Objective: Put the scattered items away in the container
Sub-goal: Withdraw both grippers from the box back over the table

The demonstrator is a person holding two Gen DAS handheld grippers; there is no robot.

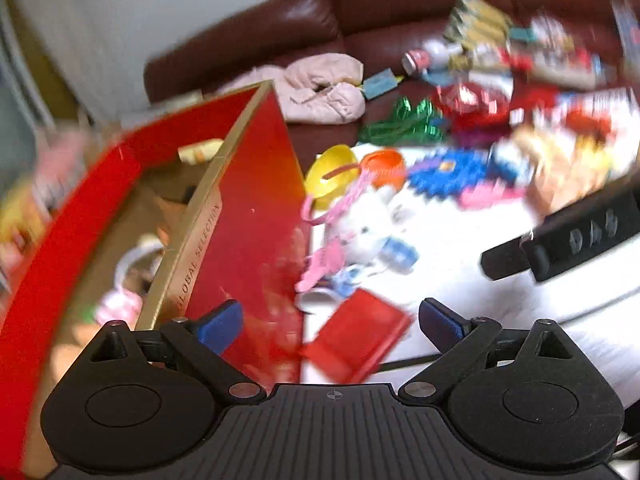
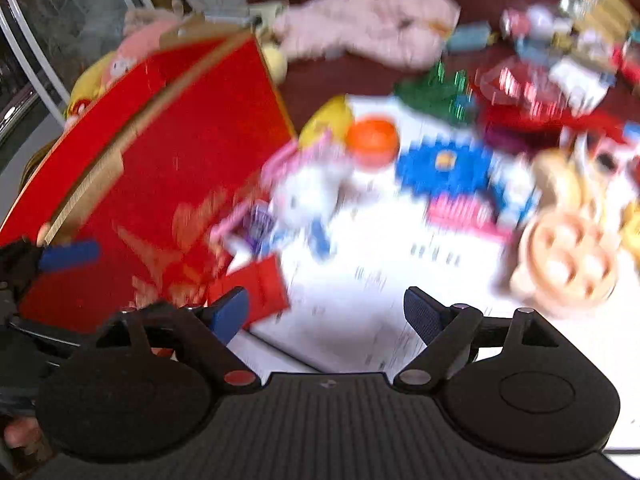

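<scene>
While both views are smeared by motion blur, the main layout reads clearly enough. The left claw (image 1: 330, 326) is spread wide with nothing between its blue-padded fingers (image 1: 222, 326), hovering over the near corner of a large red box (image 1: 248, 216) with a gold rim printed "GLOBAL SELECTION". Inside that box, on its brown floor, lie a few small items too blurred to name. The right claw (image 2: 326, 312) is likewise spread and empty, over the white counter (image 2: 360, 280).

Just beside the box's near corner lies a flat red packet (image 1: 356, 342), which shows in the right wrist view too (image 2: 256, 284). Beyond it, close against the box wall, sits a white plush toy (image 1: 370, 228) tangled with pink cord, small blue pieces at its feet. Farther back stand a yellow bowl (image 1: 330, 174) and an orange cup (image 1: 386, 166), side by side, with a blue toothed plastic piece (image 1: 444, 174) to their right and a pink piece near it. At the right edge of the right wrist view lies a tan plush (image 2: 568, 256).

Behind the counter, a dark red leather sofa (image 1: 320, 12) carries a pink garment (image 1: 324, 90), green ribbon (image 1: 404, 120) and a heap of mixed packages (image 1: 520, 56).
</scene>
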